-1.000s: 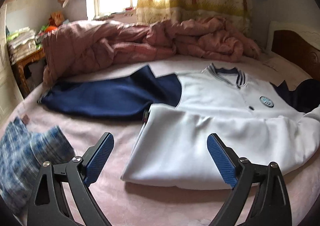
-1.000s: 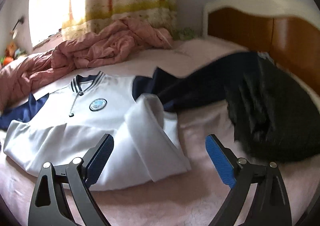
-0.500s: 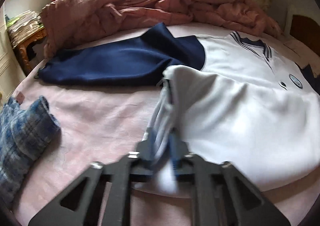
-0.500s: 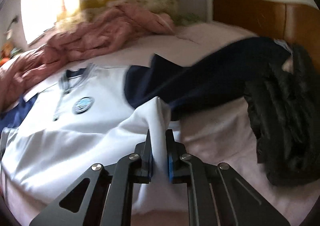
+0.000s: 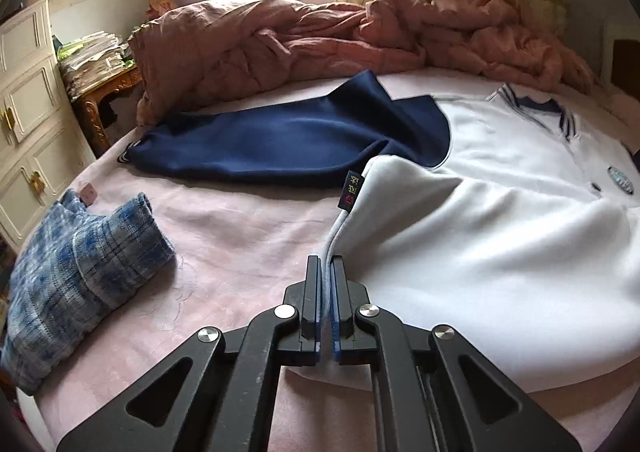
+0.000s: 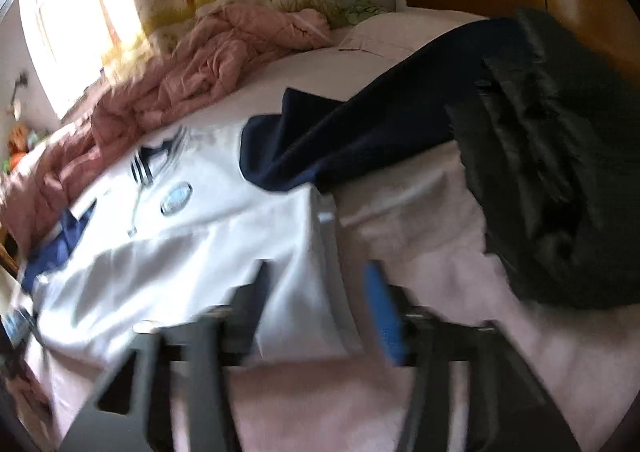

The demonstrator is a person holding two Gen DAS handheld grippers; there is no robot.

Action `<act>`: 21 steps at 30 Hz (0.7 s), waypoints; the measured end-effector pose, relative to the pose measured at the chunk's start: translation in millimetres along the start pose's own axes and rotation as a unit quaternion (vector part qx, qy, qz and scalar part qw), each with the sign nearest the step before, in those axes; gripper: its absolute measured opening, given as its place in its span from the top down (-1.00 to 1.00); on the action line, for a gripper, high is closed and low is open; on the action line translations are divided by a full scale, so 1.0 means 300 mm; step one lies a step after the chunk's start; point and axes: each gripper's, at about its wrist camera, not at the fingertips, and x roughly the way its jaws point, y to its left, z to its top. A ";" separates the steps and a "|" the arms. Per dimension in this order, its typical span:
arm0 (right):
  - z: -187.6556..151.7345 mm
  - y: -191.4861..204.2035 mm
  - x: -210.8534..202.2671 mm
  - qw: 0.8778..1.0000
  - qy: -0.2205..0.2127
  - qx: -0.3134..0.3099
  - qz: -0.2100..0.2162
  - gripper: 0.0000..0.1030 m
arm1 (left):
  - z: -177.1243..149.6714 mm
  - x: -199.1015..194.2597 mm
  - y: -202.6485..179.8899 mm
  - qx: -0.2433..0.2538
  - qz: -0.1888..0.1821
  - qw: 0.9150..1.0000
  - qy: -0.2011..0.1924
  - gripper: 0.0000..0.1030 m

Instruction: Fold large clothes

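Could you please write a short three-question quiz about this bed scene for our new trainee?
1. True or false: the left gripper is clamped on the side edge of the white jacket.
2. What lies at the left of the bed in the left wrist view? A) a blue plaid garment B) a towel C) a pillow
3. Fill in: the jacket's sleeve is ____ in colour.

Key: 1 true; 2 A; 3 navy blue.

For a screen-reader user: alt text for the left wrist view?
The left gripper is shut on the hem of a white jacket with navy sleeves, spread on a pink bed sheet; a blue plaid cloth lies left.
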 end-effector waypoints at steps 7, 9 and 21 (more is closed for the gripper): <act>-0.084 -0.112 0.061 0.996 0.060 0.067 0.026 0.10 | -0.015 0.041 0.001 0.000 -0.006 1.000 0.023 0.88; -0.075 -0.107 0.079 0.994 0.069 0.064 0.048 0.92 | -0.018 0.038 0.008 -0.005 -0.012 1.000 0.020 0.88; -0.099 -0.111 0.075 0.997 0.051 0.045 -0.034 0.93 | -0.020 0.031 0.001 -0.004 -0.009 1.000 0.012 0.78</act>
